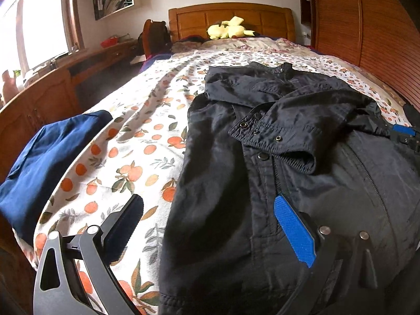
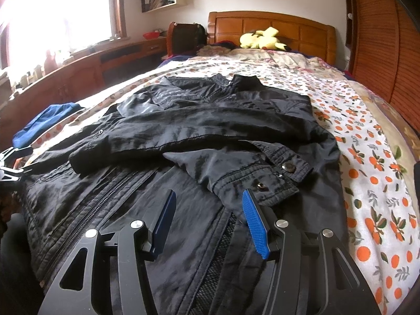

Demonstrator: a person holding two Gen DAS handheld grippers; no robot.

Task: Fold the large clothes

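Bed (image 2: 367, 136), orange-print sheet. Black jacket (image 2: 199, 120), sleeves crossed. Left tool (image 1: 210, 225), right tool (image 2: 207, 220): both spread, empty. Risk: slick fabric, sleeves sliding loose during bottom-hem fold.

A home bedroom: wooden bed (image 2: 270, 30), plush toy (image 2: 260, 39).

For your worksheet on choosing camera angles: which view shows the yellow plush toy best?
The right wrist view: the yellow plush toy lies larger and nearer centre against the headboard. The left wrist view shows it smaller, but whole.
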